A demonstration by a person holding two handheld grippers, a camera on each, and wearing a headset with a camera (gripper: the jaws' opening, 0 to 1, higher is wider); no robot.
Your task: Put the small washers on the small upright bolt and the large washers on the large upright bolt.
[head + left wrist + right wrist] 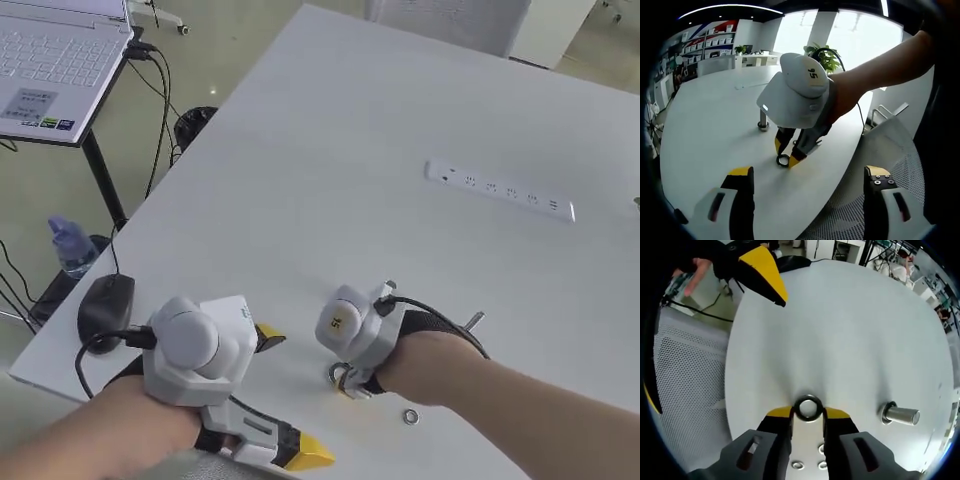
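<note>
My right gripper (342, 382) points down at the white table (330, 180), shut on a steel ring washer (340, 377). In the right gripper view the washer (808, 407) sits pinched between the yellow fingertips (778, 413). A grey upright bolt (900, 415) stands close beside it. The left gripper view shows the right gripper (788, 159) with the washer (783, 161) touching the table, and the bolt (762, 120) just behind. My left gripper (810, 175) is open wide with nothing in it, at the near table edge (290, 395). A small washer (411, 416) lies loose by my right forearm.
A white power strip (500, 190) lies at the far right of the table. A black mouse (105, 305) sits at the near left corner. Off the table, a laptop (60, 60) rests on a stand and a water bottle (70, 245) stands lower down. A mesh chair (880, 145) is below the table edge.
</note>
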